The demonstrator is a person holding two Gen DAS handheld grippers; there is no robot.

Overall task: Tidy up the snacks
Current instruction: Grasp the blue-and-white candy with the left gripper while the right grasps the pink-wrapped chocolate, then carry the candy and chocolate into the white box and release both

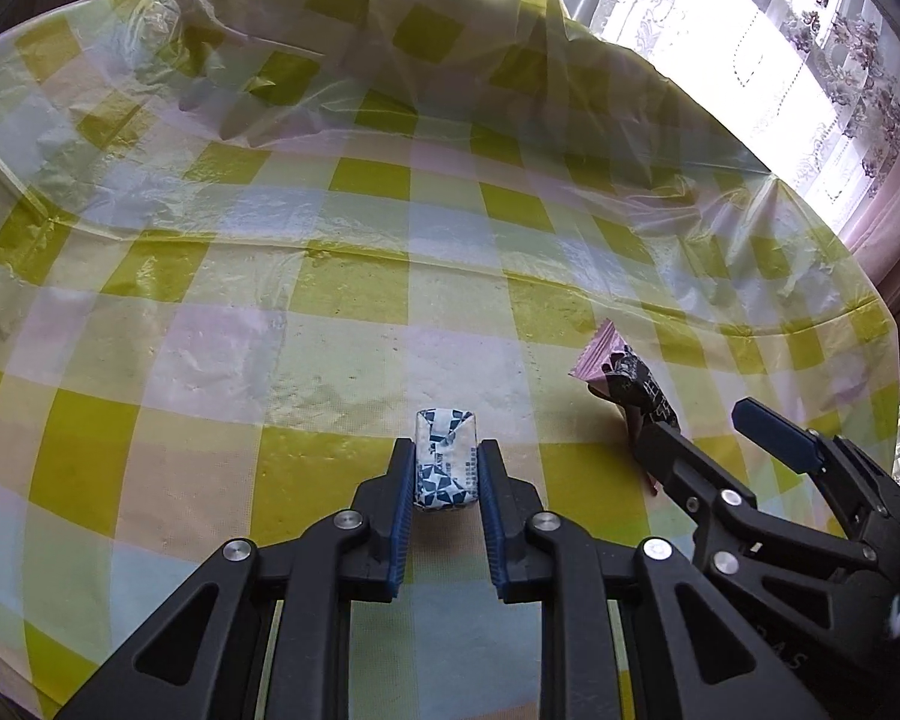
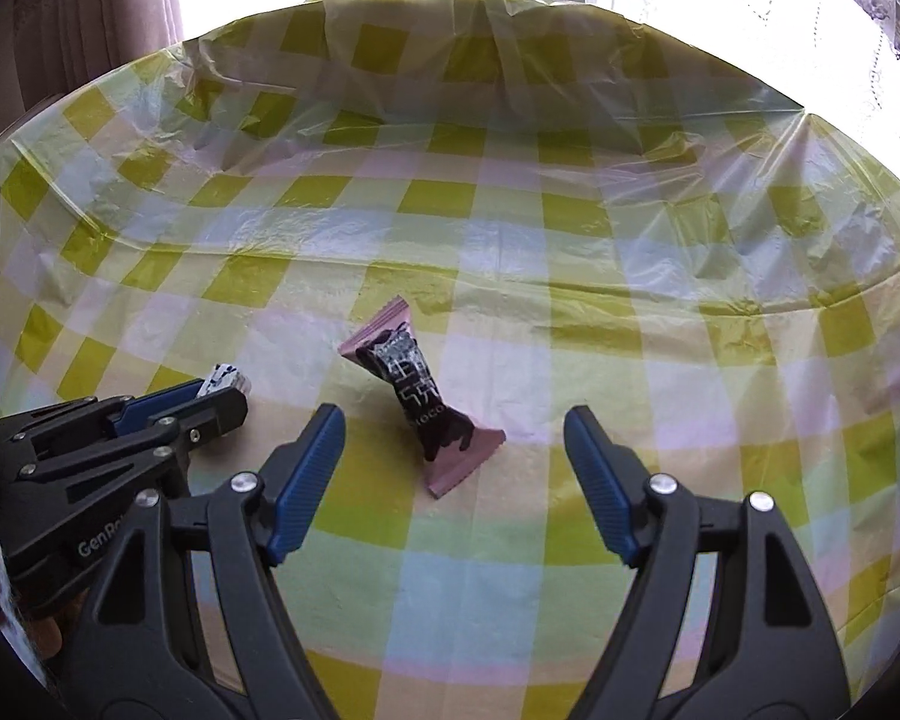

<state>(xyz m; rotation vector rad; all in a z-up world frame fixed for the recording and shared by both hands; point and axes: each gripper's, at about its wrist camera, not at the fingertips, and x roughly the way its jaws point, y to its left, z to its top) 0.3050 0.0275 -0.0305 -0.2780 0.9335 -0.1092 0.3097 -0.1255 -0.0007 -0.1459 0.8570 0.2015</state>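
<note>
Left gripper (image 1: pixel 447 468): jaws narrowed, a blue-and-white wrapped candy (image 1: pixel 445 459) clamped between the pads, near centre of the table.

Right gripper (image 2: pixel 453 459): jaws set wide, nothing held.

Pink-and-black snack bar (image 2: pixel 421 405): laid on the checked tablecloth (image 2: pixel 450 228), just beyond the right gripper's fingertips, untouched.

Curtains (image 1: pixel 810 60): seen at far right, beyond the table.
</note>
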